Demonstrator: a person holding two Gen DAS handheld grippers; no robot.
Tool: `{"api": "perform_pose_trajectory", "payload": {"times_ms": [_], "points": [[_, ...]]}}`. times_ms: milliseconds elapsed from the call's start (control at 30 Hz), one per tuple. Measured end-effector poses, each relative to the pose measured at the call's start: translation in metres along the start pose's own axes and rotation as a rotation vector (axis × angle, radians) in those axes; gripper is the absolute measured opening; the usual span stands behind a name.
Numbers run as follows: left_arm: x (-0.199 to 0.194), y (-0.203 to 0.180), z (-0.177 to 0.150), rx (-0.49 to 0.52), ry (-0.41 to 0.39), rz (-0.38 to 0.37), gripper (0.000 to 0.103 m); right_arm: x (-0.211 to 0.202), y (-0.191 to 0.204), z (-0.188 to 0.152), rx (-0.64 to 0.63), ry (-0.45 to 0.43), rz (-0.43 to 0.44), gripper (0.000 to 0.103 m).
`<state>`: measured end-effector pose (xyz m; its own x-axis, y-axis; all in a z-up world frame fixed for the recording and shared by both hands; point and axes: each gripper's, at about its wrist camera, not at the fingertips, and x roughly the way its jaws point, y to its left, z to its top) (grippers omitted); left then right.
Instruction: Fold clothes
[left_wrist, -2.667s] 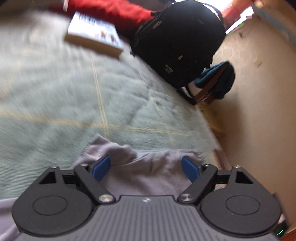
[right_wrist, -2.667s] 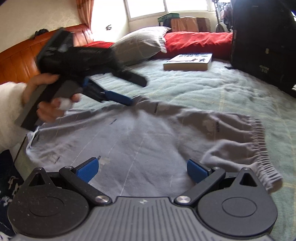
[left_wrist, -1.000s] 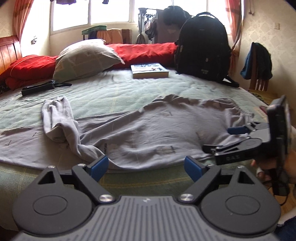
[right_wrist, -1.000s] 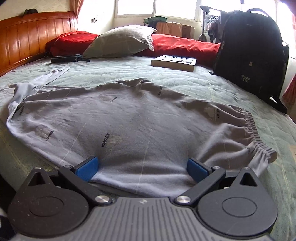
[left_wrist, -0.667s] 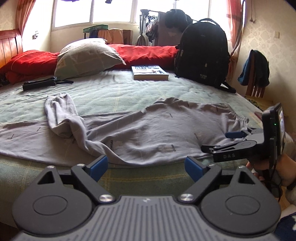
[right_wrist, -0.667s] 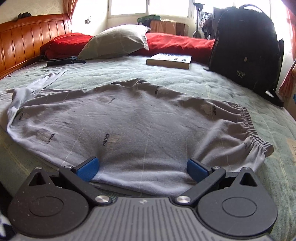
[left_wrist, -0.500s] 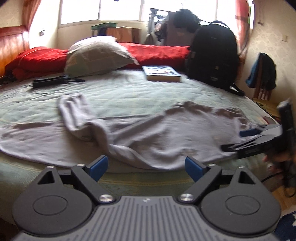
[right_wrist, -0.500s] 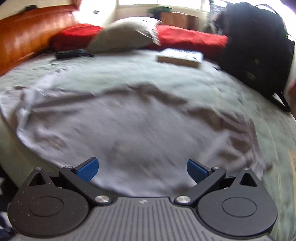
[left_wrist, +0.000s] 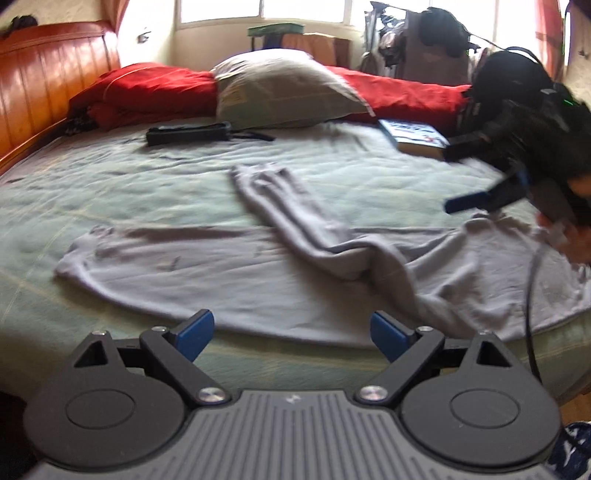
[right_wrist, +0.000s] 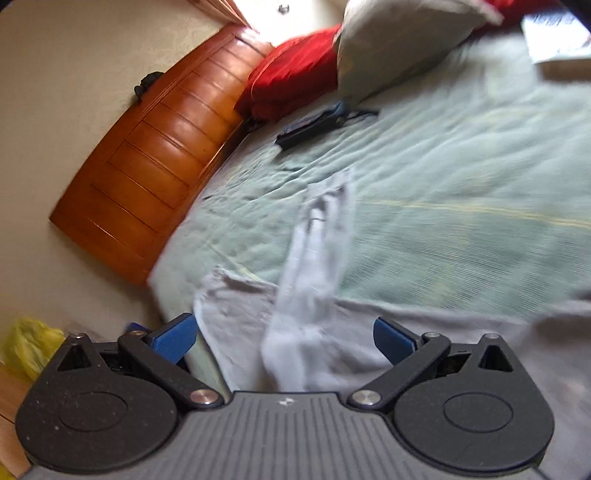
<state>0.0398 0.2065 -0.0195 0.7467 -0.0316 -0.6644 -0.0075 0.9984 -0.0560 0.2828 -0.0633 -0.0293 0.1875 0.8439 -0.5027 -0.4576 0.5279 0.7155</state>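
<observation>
**Grey trousers spread on the bed, both grippers empty**

Your left gripper (left_wrist: 291, 334) hangs at the bed's near edge, jaws wide and holding nothing. The grey trousers (left_wrist: 236, 269) lie on the green bedspread (left_wrist: 110, 184), one leg flat, the other bunched and crossing over it. Your right gripper (right_wrist: 284, 341), jaws also spread wide and empty, hovers tilted above the trousers' waist end.

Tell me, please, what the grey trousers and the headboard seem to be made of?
The grey trousers look like soft knit fabric, perhaps cotton jersey: matte, lying in limp folds and creases. The headboard looks like varnished wood: orange-brown, panelled, with glossy highlights. The blur leaves the exact fibre and wood open.
</observation>
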Motion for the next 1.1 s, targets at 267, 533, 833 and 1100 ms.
{"api": "perform_pose_trajectory", "payload": {"times_ms": [267,533,833,1100], "points": [[0.012,0.037,-0.012,-0.047,0.008,0.025,0.091,0.079,-0.02,0.034,0.111,0.066,0.071,0.103],[0.028,0.062,-0.017,-0.084,0.017,0.04,0.091,0.13,-0.029,0.055,0.127,0.085,0.114,0.103],[0.032,0.074,-0.027,-0.109,0.036,0.05,0.092,0.161,-0.022,0.073,0.14,0.088,0.164,0.103],[0.025,0.075,-0.036,-0.095,0.035,0.058,0.092,0.155,0.039,0.075,0.047,0.098,0.26,0.103]]}}
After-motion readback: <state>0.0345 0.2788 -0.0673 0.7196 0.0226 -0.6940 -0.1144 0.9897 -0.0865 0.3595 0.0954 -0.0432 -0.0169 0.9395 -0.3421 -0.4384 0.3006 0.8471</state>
